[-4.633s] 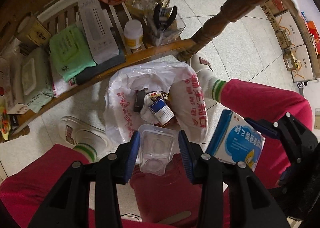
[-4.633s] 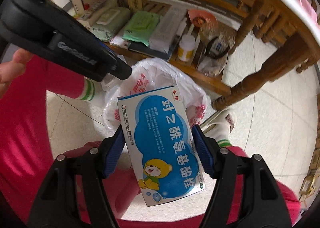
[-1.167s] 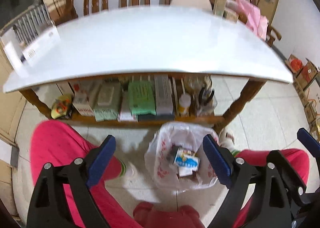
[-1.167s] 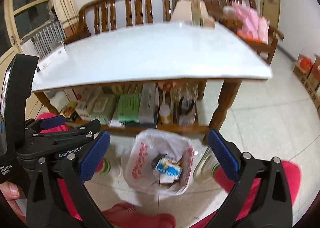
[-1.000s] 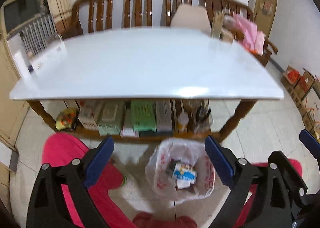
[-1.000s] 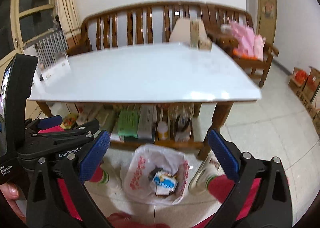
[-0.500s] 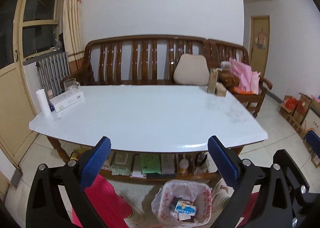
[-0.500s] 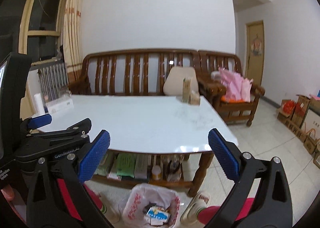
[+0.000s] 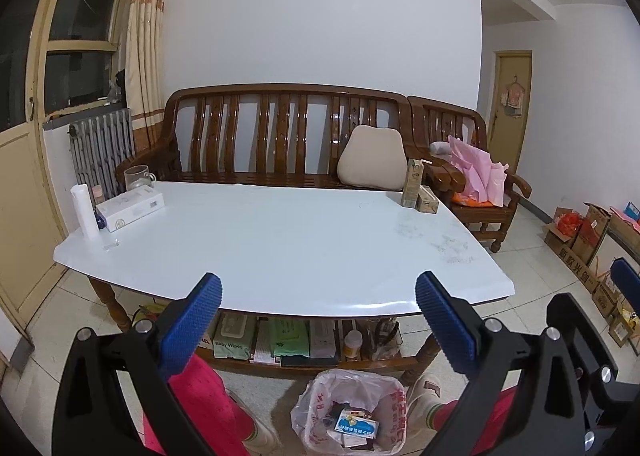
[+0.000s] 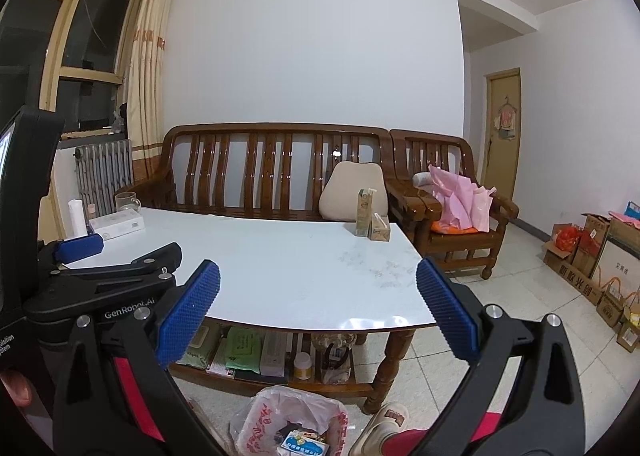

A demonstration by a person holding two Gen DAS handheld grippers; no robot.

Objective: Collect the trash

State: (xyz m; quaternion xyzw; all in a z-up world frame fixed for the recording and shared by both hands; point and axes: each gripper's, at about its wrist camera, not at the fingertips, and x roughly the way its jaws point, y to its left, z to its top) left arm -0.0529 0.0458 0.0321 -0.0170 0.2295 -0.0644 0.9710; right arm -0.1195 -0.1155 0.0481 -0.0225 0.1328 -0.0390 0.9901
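1. White worktop (image 9: pixel 280 248) filling the middle of both views, wooden-legged, with a lower shelf (image 9: pixel 304 362) packed with wipe packs, boxes and a small bottle.
2. Brown slatted wooden sofa (image 9: pixel 280 136) behind the worktop, with a beige cushion (image 9: pixel 372 162) leaning on its back; matching armchair (image 9: pixel 472 184) at right centre holding pink plastic bags (image 9: pixel 476 172).
3. Left claw (image 9: pixel 318 330) across the bottom of the left wrist view, blue pads spread wide, holding nothing; also visible at the left edge of the right wrist view.
4. Right claw (image 10: pixel 318 314) across the bottom of the right wrist view, blue pads likewise wide apart and bare.
5. Red trouser legs (image 9: pixel 200 396) and white slippers of a seated person at the bottom, either side of the bin.
6. White plastic trash bag (image 9: pixel 348 408) with red print, standing open on the tiled floor at bottom centre, just in front of the shelf and between the feet.
7. Blue-and-white medicine box (image 9: pixel 357 425) lying on top of the other trash inside the bag; seen too in the right wrist view (image 10: pixel 304 446).
8. Cardboard boxes (image 9: pixel 576 240) stacked along the wall at right.
9. White tissue box (image 9: pixel 130 208), a white cylinder (image 9: pixel 84 214) and a glass mug (image 9: pixel 138 176) on the worktop's upper-left corner.
10. Tall carton (image 9: pixel 412 184) with a smaller box (image 9: pixel 427 201) just beside it on the worktop's upper-right corner.
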